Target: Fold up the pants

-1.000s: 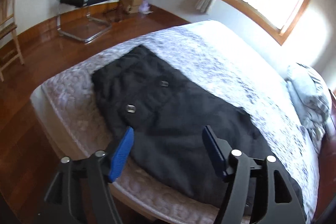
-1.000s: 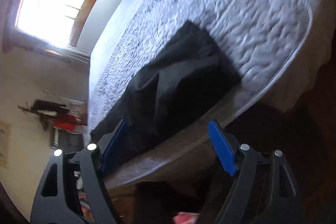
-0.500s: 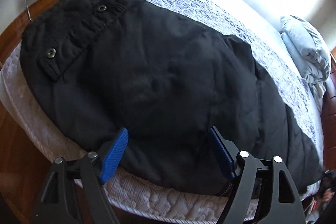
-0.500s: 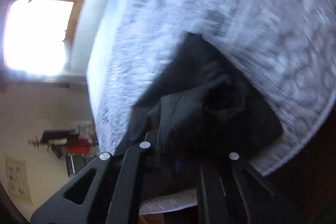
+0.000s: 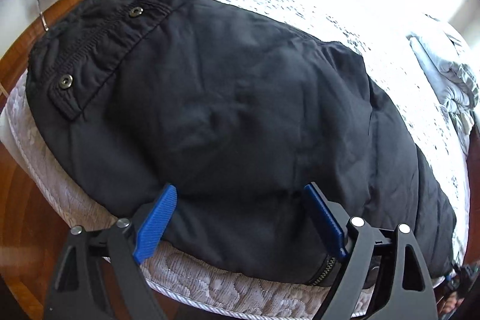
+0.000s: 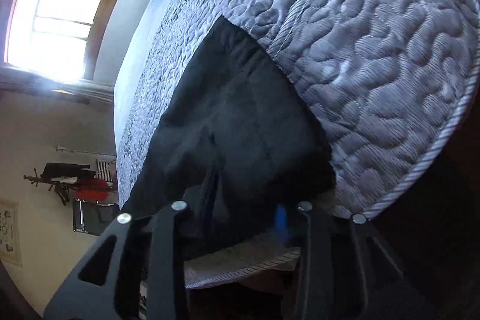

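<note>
Lying under the open left gripper (image 5: 240, 204), pants (image 5: 228, 110); right gripper (image 6: 243, 215) clamps them.

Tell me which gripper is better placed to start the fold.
Right. The right gripper looks closed on the pants at the leg end, ready to lift. The left gripper is open over the pants' near edge, gripping nothing.

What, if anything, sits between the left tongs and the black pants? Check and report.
Nothing visible does. The left tongs are open, their blue pads low over the near edge of the black pants on the quilted mattress, with only bare fabric between them. The right tongs look already closed on the pants' far end.
</note>
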The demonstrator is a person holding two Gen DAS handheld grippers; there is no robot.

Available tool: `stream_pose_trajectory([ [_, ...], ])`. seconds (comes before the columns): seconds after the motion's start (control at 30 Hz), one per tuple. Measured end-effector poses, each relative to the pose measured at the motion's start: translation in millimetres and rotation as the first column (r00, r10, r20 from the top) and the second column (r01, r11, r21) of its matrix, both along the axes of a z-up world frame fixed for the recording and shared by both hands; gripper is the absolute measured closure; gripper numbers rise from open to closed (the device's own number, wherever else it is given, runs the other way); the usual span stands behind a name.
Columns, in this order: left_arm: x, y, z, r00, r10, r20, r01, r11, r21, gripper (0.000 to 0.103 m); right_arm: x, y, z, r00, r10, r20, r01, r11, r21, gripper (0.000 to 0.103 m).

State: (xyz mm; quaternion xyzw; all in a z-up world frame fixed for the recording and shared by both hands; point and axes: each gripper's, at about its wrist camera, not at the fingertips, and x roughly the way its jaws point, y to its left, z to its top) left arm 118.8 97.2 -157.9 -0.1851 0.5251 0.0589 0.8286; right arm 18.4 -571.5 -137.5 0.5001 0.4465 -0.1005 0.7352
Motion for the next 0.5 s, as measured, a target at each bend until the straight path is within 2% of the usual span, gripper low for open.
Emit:
stream_pose_trajectory([
  [0.03, 2.2, 2.7, 1.0, 1.000, 0.005, -0.001, -0.005, 1.000, 0.001, 0.016, -8.6, -2.0, 4.9, 1.000, -0.013, 0.003, 0.013, 1.000, -0.001, 0.059],
  [0.07, 1.2, 4.2, 3.4, 1.000, 0.012, 0.001, -0.012, 1.000, 0.003, 0.016, -15.1, -3.6, 8.6, 1.000, -0.028, 0.007, 0.028, 1.000, 0.005, 0.050],
  [0.13, -1.3, 4.0, 12.5, 0.999, 0.027, 0.023, -0.027, 1.000, 0.011, 0.016, -31.2, -10.3, 13.0, 0.999, -0.049, 0.008, 0.049, 0.999, 0.010, 0.043],
  [0.2, -3.7, 3.3, 23.9, 0.997, 0.040, 0.071, -0.042, 0.999, 0.017, 0.016, -37.0, -10.5, 15.0, 0.999, -0.049, 0.018, 0.049, 0.999, 0.017, 0.042],
  [0.3, -6.8, -2.7, 40.0, 0.991, 0.045, 0.130, -0.048, 0.999, 0.017, 0.009, -38.9, -5.5, 7.6, 0.999, -0.035, 0.029, 0.033, 0.997, 0.077, 0.039],
  [0.5, -12.8, -1.4, 39.2, 0.992, 0.029, 0.119, -0.031, 0.999, 0.016, 0.009, -31.6, 7.3, -11.6, 1.000, -0.030, -0.006, 0.031, 0.990, 0.138, 0.039],
])
